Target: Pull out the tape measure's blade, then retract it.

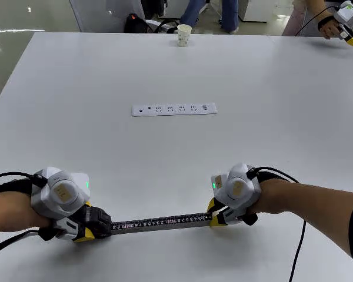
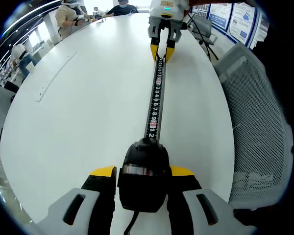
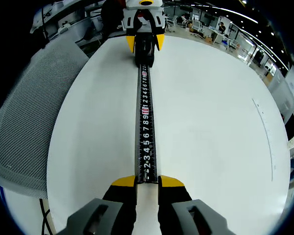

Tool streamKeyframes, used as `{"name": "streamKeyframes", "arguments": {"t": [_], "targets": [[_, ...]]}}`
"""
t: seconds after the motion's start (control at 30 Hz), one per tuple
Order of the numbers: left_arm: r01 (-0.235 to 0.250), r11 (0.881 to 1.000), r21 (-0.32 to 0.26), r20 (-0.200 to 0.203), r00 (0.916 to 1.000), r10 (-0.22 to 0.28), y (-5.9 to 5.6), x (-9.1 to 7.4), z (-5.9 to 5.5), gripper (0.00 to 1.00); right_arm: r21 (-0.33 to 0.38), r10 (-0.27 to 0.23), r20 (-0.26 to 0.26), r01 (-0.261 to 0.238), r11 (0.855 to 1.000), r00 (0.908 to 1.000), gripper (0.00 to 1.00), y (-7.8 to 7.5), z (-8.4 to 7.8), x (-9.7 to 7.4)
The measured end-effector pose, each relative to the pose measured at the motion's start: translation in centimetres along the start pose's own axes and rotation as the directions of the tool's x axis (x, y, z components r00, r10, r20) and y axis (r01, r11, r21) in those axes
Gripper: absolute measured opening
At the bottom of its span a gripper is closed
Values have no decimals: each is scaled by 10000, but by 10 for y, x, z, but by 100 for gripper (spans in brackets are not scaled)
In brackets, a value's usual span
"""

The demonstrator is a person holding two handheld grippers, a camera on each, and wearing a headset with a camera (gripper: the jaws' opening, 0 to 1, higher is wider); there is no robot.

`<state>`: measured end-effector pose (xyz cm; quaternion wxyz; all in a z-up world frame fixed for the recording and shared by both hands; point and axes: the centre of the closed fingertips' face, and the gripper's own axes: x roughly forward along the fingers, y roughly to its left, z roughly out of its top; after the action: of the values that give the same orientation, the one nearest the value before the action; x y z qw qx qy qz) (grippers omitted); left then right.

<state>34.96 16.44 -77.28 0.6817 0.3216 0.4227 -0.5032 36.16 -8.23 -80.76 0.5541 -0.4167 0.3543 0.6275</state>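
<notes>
Both forearms come in from the near corners of the white surface [image 1: 106, 76], hands low and turned inward so the two grippers face each other along one line. The left gripper [image 1: 76, 228] has its fingers [image 2: 103, 172] clamped on either side of the black tape measure case [image 1: 97, 222], which sits just above the surface near its front edge. The right gripper [image 1: 217, 215] has its fingers [image 3: 123, 182] pressed together on the tip of the blade [image 1: 165, 222], which is stretched straight and level between the two hands.

Each gripper view looks down the blade at the opposite gripper (the numerals are easy to read there, but tiny from the head). Both also catch one grey mesh chair [image 2: 259, 122] beside the surface. The head view adds one white power strip [image 1: 174, 109] lying flat mid-surface, one paper cup [image 1: 184, 35] upright at the far edge, and a third gripper [image 1: 346, 29] in another person's hand at the far right corner.
</notes>
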Motion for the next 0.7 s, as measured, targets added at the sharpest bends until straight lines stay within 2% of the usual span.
{"name": "streamKeyframes", "arguments": {"t": [0.2, 0.27, 0.7], "targets": [[-167, 9999, -12, -168, 9997, 167, 3, -5, -2, 46, -50, 40, -122, -40, 10000, 9999, 15, 0, -1, -4], [-91, 9999, -74, -200, 9998, 90, 0, -7, -3, 50, -63, 24, -127, -25, 10000, 9999, 16, 0, 0, -6], [296, 9996, -9, -211, 9993, -296, -10, -6, -7, 61, -84, 210, -183, -211, 9997, 9996, 23, 2, 1, -10]]}}
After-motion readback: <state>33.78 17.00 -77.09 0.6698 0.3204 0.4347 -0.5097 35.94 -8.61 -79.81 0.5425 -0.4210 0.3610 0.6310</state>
